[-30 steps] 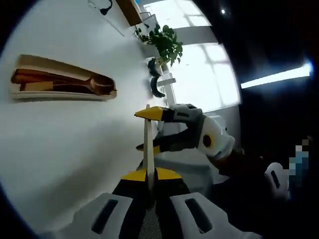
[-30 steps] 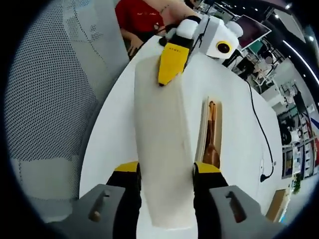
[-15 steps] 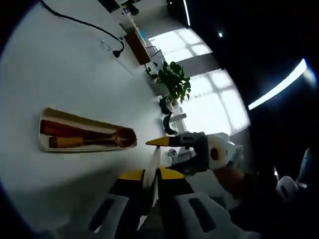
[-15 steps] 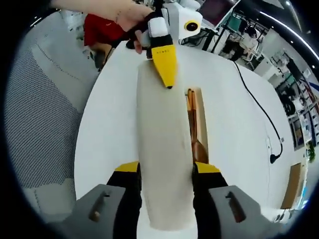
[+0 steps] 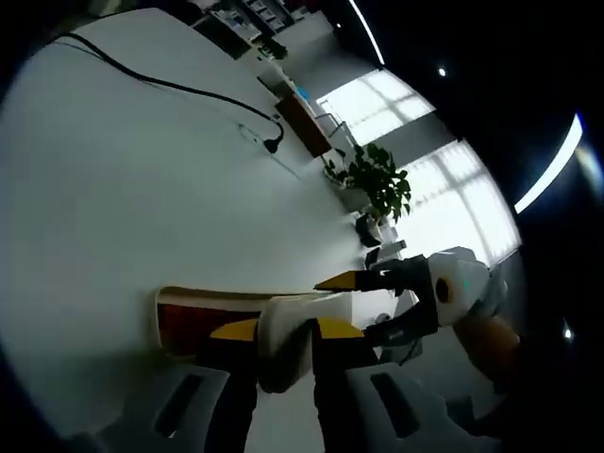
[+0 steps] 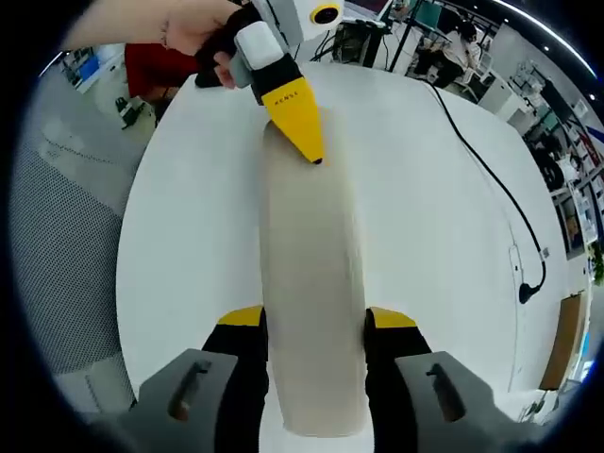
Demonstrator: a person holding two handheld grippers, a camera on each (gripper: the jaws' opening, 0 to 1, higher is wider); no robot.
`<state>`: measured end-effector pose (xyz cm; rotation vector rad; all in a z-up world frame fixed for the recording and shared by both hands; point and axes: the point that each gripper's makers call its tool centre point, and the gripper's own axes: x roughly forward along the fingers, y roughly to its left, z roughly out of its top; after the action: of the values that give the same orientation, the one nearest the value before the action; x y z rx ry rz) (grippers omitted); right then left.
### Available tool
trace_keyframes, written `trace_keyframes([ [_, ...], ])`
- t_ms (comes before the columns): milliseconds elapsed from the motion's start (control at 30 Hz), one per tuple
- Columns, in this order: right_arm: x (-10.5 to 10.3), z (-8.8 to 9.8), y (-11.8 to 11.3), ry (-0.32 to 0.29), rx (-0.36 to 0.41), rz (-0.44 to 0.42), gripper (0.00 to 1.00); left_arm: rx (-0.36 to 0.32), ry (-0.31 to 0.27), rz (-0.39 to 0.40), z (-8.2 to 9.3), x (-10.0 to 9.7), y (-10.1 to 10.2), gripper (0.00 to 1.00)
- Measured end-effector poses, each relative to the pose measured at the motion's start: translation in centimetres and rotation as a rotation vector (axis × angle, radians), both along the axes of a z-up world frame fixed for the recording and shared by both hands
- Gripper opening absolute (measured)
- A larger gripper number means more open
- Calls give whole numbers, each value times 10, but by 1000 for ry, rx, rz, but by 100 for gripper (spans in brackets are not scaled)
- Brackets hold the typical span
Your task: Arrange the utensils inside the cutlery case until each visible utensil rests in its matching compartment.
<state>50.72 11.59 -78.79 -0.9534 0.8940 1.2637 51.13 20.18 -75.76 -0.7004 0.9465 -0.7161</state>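
Note:
A long cream lid (image 6: 311, 311) of the cutlery case is held flat between both grippers over the white table (image 6: 434, 245). My right gripper (image 6: 316, 318) is shut on its near end. My left gripper (image 6: 300, 142), held by a hand (image 6: 203, 38), grips the far end with one yellow jaw on top. In the left gripper view the left gripper (image 5: 283, 330) is shut on the lid (image 5: 297, 321), and the right gripper (image 5: 363, 302) clamps the lid's other end. The cream case tray (image 5: 170, 297) lies just under the lid, with dark wooden utensils (image 5: 184, 328) partly showing.
A black cable (image 6: 491, 179) with a plug runs across the table; the same cable (image 5: 170, 85) shows in the left gripper view. A potted plant (image 5: 377, 179) stands beyond the table. A grey mesh chair (image 6: 57, 245) is beside the table edge. A person in red (image 6: 151, 71) stands behind.
The lid has swung sideways over the tray. In the right gripper view the tray and wooden utensils, earlier beside the lid, are now hidden beneath it. Both grippers kept their hold.

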Motion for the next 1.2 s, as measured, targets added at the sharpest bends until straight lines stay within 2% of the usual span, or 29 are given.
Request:
trace_keyframes([
  [200, 6, -13, 8, 24, -25, 12, 38, 159, -27, -7, -17, 9, 16, 25],
  [267, 8, -18, 11, 34, -31, 13, 38, 210, -53, -13, -21, 12, 20, 27],
  [300, 8, -20, 12, 41, -34, 12, 38, 232, -83, -29, -21, 14, 21, 27],
  [333, 9, -21, 12, 47, -37, 5, 38, 220, -163, -51, -16, 18, 19, 26],
  [367, 11, -22, 12, 51, -36, -1, 38, 202, -208, -17, -11, 24, 21, 25],
  [400, 8, -22, 15, 86, -7, -16, 38, 213, -155, 18, -16, 24, 30, 24],
  [467, 9, -24, 14, 79, -19, -9, 38, 164, -139, 101, -14, 34, 41, 22],
  [533, 6, -29, 9, 81, -52, 25, 38, 128, -96, 128, -16, 34, 49, 22],
  [667, 7, -30, 11, 87, -52, 32, 38, 134, -51, 140, -28, 30, 59, 25],
  [833, 8, -31, 18, 117, -40, 18, 38, 135, -14, 138, -36, 24, 56, 28],
  [1000, 9, -32, 25, 155, -28, 9, 38, 135, -12, 136, -42, 23, 51, 32],
  [1033, 10, -32, 26, 161, -24, 3, 38, 118, 14, 133, -43, 21, 48, 32],
  [1167, 9, -33, 27, 170, -27, 10, 38, 153, 6, 117, -46, 21, 48, 31],
  [1200, 7, -33, 27, 192, -31, 2, 38, 155, 12, 115, -48, 20, 48, 31],
])
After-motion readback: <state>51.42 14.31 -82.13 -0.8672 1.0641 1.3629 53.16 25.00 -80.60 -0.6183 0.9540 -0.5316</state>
